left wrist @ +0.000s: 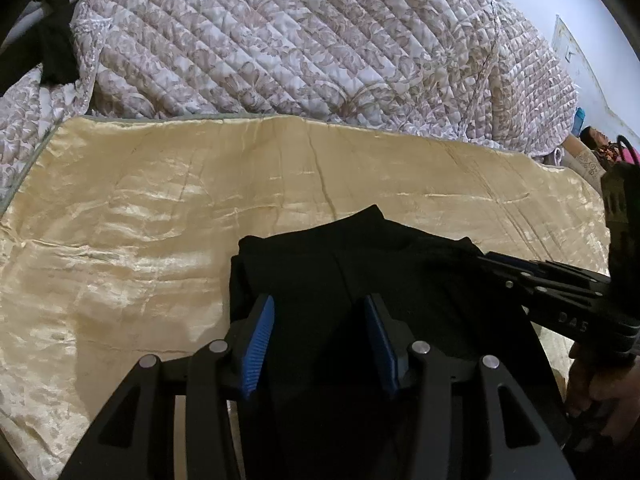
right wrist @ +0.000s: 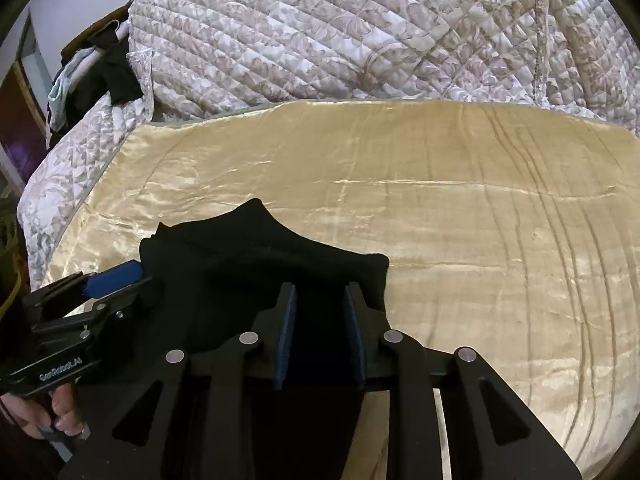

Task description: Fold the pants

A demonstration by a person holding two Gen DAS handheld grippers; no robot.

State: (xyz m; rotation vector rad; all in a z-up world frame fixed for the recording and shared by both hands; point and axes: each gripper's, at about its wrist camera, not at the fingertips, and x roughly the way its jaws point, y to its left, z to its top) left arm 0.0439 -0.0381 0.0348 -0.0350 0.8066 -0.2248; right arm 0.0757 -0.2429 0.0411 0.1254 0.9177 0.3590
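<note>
**Pants bunched on gold sheet, both grippers over them**

Right, near first: my left gripper [left wrist: 319, 340] sits over the black pants [left wrist: 348, 264], blue pads [left wrist: 258, 346] spread roughly halfway, dark cloth between them; I cannot tell whether the pads press it. My right gripper [right wrist: 320, 336] stands narrower, cloth between its pads too, grip also unclear. The pants lie bunched at the near edge of the gold sheet [right wrist: 460, 220]. A hand [right wrist: 60, 408] shows at the left handle. Farther back, a quilt [left wrist: 300, 40] is heaped.
</note>
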